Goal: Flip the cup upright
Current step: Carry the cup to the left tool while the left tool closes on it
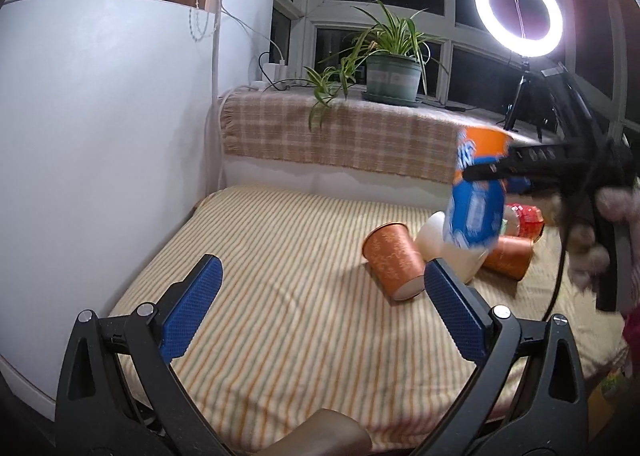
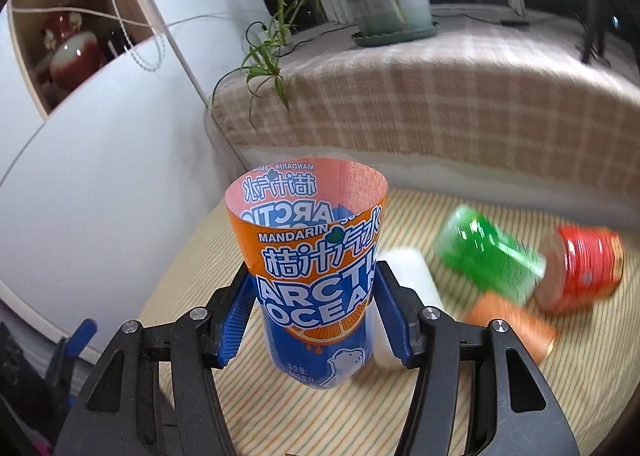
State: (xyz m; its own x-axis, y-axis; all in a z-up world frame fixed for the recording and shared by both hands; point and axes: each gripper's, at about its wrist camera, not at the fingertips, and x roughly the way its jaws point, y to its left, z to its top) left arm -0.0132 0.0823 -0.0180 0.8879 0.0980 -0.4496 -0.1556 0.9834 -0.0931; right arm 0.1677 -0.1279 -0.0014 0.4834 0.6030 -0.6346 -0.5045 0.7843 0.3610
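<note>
cup (image 2: 316, 284) upright, clamped between right jaws

A striped cloth (image 1: 260, 296) covered the work surface. On it lay an orange paper cup (image 1: 394, 261) on its side, a white container (image 1: 434, 242), a second orange cup (image 1: 510, 256), a green can (image 2: 486, 258) and a red can (image 2: 582, 268), clustered together. Behind, a checked blanket (image 1: 340, 136) draped a ledge holding a potted spider plant (image 1: 392, 72). A lit ring light (image 1: 519, 12) stood at the window.
</note>
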